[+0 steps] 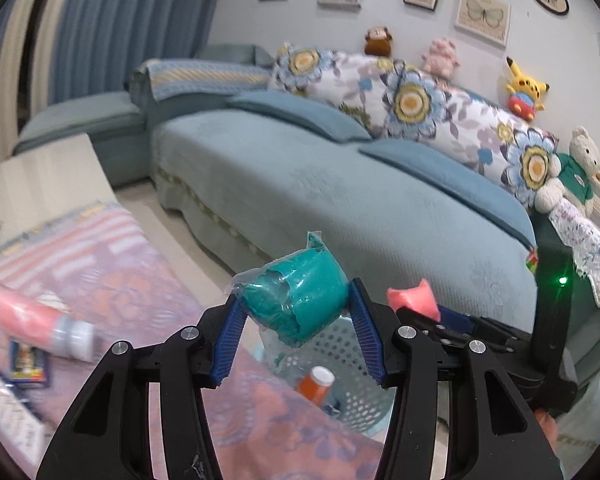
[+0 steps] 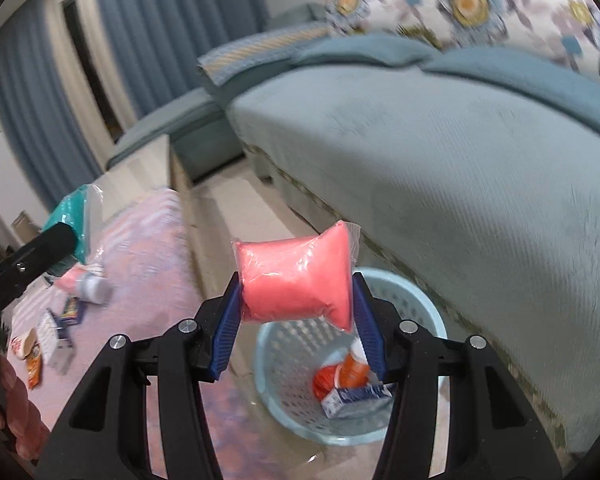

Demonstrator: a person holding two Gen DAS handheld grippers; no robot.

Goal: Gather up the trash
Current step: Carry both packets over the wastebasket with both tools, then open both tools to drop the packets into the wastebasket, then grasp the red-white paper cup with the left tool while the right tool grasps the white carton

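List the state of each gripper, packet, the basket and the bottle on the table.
left gripper: shut on teal packet
right gripper: shut on pink packet
basket: upright, partly filled
pink bottle: lying on table

We hold two packets above the basket (image 2: 416, 296), which stands on the floor between the table (image 2: 148, 240) and the sofa (image 2: 440, 152). Left claw (image 1: 296, 312): one packet (image 1: 300, 300) between its pads. Right claw (image 2: 298, 304): the other packet (image 2: 296, 276), to the right of the first. In the basket: a bottle (image 2: 354, 372), a carton (image 2: 356, 398). On the table, left: a tube (image 1: 40, 320), small boxes (image 2: 56, 336). Along the sofa back: cushions (image 1: 412, 100), with stuffed toys (image 1: 524, 88) behind them.
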